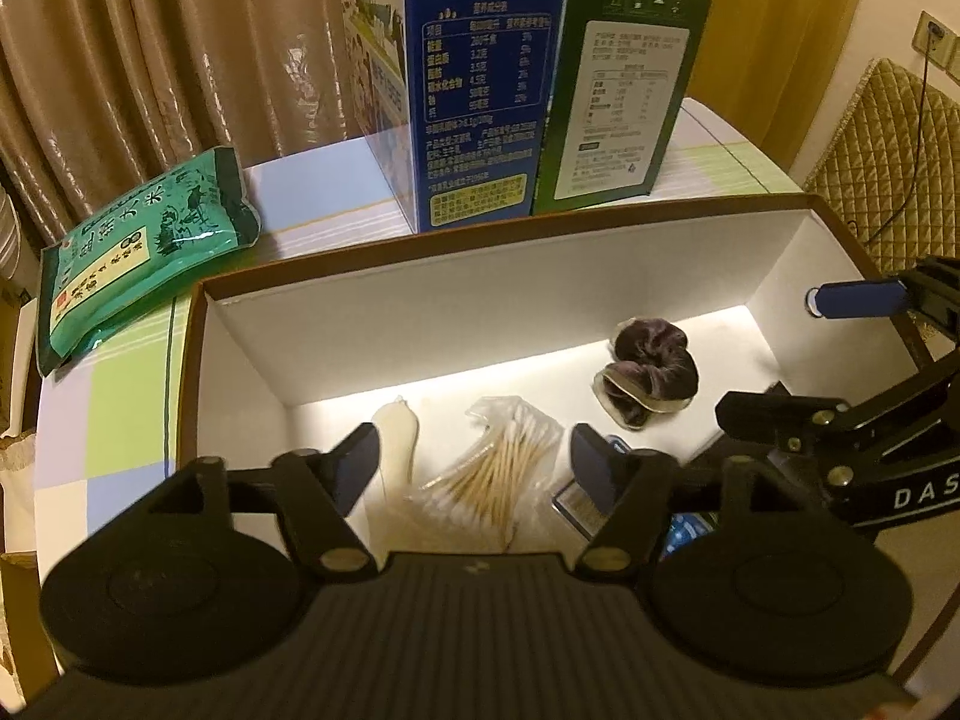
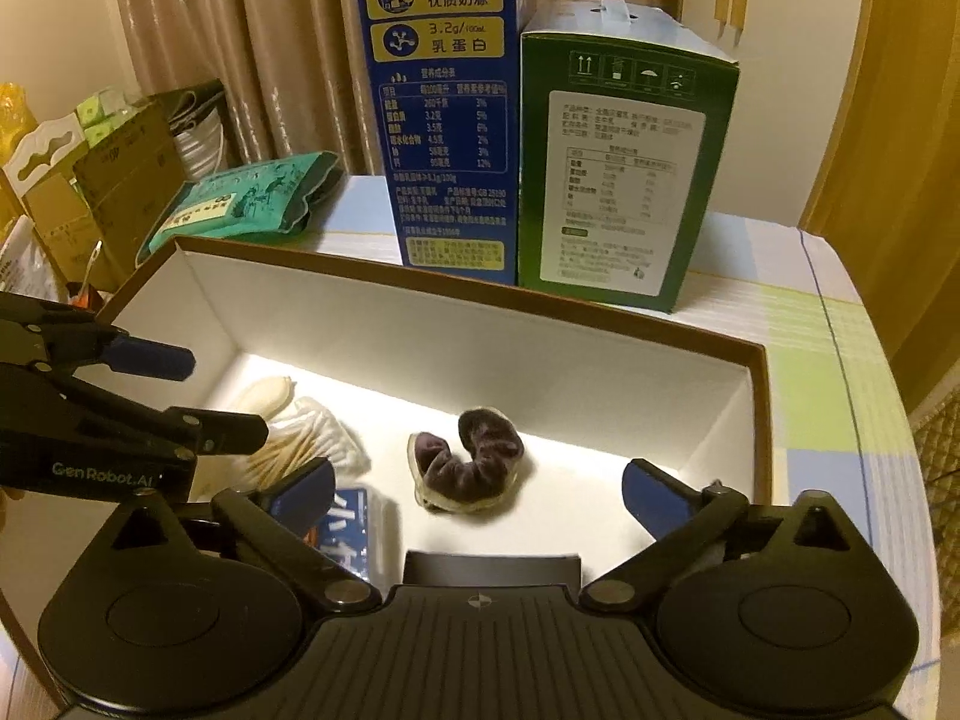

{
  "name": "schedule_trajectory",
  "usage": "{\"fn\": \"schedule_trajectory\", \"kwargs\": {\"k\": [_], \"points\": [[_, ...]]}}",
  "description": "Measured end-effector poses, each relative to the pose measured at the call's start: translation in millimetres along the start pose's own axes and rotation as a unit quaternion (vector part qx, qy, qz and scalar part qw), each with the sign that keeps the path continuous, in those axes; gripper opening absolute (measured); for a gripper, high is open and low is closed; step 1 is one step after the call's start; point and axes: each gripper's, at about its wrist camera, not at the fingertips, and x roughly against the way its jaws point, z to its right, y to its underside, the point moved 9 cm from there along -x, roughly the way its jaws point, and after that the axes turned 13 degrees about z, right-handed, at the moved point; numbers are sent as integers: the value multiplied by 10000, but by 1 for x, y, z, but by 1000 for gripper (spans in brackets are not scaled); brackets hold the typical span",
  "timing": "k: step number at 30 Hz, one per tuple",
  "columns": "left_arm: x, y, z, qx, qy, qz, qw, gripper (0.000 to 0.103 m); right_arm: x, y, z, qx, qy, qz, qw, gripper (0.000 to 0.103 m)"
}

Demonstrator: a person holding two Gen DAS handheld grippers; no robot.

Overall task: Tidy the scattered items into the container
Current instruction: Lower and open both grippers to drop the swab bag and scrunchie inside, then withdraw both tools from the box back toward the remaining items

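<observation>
Over the white-lined box [image 1: 420, 324], both grippers. Left gripper [image 1: 474, 462]: jaws partly apart, empty, cotton swabs [image 1: 492, 480] on the floor below, lower centre. Right gripper [image 2: 480, 495]: jaws spread wide, empty, dark scrunchie [image 2: 468, 462] lying mid-box between.

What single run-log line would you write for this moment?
left gripper: jaws open, empty | right gripper: jaws open, empty | box: holds cotton swabs, scrunchie | green packet: outside on table
</observation>
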Motion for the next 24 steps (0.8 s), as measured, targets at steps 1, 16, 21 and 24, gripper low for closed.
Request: {"fn": "schedule_trajectory", "kwargs": {"k": [1, 16, 21, 24], "points": [[2, 1, 1, -1, 11, 9, 10000, 68, 3, 2, -1, -14, -10, -20, 10000, 101], [55, 3, 13, 111, -25, 248, 9996, 85, 43, 12, -8, -304, 110, -120, 9994, 101], [70, 3, 18, 112, -77, 333, 9994, 88, 55, 13, -9, -377, 128, -64, 9992, 101], [78, 5, 21, 155, -70, 359, 9992, 88, 62, 15, -11, -391, 141, -36, 9991, 101]]}}
